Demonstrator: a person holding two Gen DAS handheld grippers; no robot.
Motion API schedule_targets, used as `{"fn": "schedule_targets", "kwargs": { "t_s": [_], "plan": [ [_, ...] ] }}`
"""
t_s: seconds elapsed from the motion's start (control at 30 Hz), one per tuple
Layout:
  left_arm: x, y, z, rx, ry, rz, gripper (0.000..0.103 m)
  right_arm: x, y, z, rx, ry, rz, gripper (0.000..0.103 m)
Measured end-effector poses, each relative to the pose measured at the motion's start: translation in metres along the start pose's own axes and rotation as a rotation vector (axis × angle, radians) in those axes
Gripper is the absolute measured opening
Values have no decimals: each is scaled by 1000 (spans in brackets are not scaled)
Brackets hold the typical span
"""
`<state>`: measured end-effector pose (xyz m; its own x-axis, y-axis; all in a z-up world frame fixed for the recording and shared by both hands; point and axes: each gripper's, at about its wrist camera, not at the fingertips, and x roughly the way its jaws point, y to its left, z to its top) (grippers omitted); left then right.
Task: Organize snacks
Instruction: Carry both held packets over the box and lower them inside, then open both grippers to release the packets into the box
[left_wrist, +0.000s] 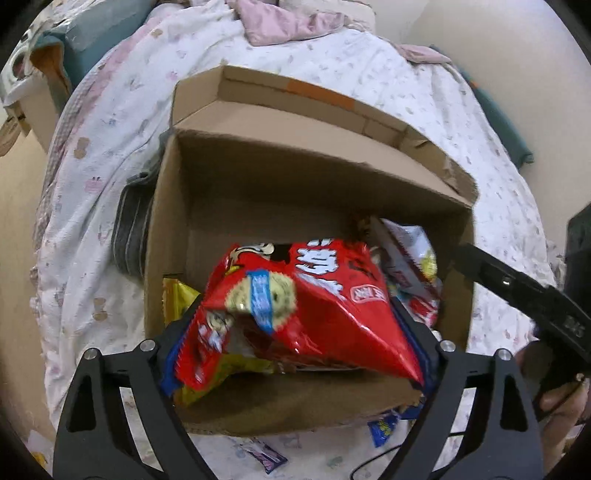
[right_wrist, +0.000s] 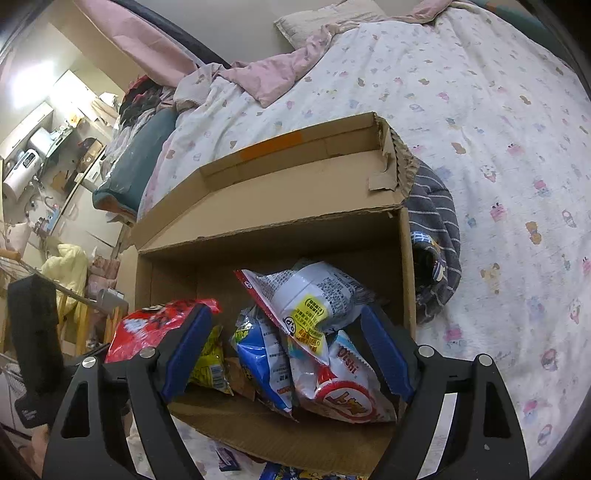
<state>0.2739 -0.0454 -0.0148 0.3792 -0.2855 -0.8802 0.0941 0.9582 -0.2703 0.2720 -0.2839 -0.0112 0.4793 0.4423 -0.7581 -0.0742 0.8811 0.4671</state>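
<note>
An open cardboard box lies on a bed and holds several snack bags. My left gripper has its fingers spread wide on either side of a large red snack bag, which sits between them above the box's front edge. My right gripper is open above the box. A white and yellow snack bag and a white Oishi bag lie between its blue pads. The red bag shows at the left in the right wrist view.
A grey striped cloth lies against the box's side. The bed has a white patterned sheet and a pink blanket. Small snack packets lie on the sheet before the box. A cluttered room is at left.
</note>
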Motion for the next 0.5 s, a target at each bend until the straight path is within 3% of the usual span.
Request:
{"fn": "schedule_targets", "kwargs": {
  "t_s": [0.1, 0.27, 0.33, 0.47, 0.5],
  "plan": [
    [0, 5, 1, -12, -7, 79, 90, 0, 1, 0, -9, 3, 2, 85],
    [-10, 6, 4, -37, -50, 58, 90, 0, 3, -1, -18, 1, 1, 85],
    [-13, 2, 4, -18, -78, 71, 97, 1, 3, -2, -18, 6, 3, 85],
    [-14, 2, 3, 10, -132, 91, 98, 2, 4, -3, -27, 8, -1, 85],
    [-15, 3, 3, 14, -134, 95, 103, 2, 4, -3, -27, 8, -1, 85]
  ]
}}
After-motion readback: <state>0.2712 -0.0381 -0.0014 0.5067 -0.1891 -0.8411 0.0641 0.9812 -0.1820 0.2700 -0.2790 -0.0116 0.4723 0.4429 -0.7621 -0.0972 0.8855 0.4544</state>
